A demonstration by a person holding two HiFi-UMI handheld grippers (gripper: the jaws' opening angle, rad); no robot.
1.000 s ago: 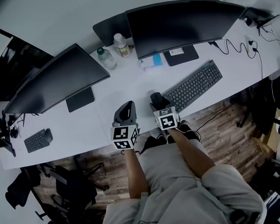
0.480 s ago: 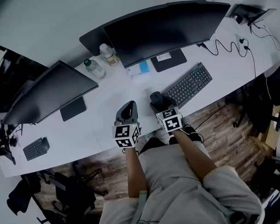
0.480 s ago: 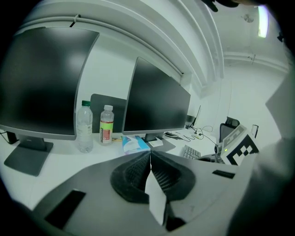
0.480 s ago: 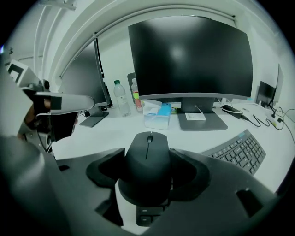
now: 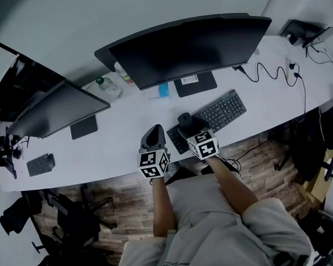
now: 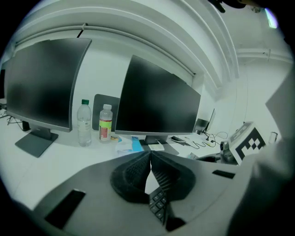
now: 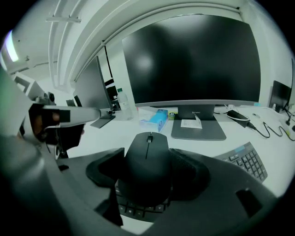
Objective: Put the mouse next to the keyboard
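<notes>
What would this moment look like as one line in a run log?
right gripper: gripping mouse over keyboard left end | left gripper: shut, empty | mouse: not yet on desk

We are in an office: a long white desk (image 5: pixel 128 134) carries monitors (image 5: pixel 191 47) and a keyboard (image 5: pixel 223 110), with chairs (image 5: pixel 77 217) at lower left.

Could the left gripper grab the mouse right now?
Probably not. The mouse sits clamped in the right gripper, whose jaws cover its sides, and the left gripper is shut beside it.
</notes>
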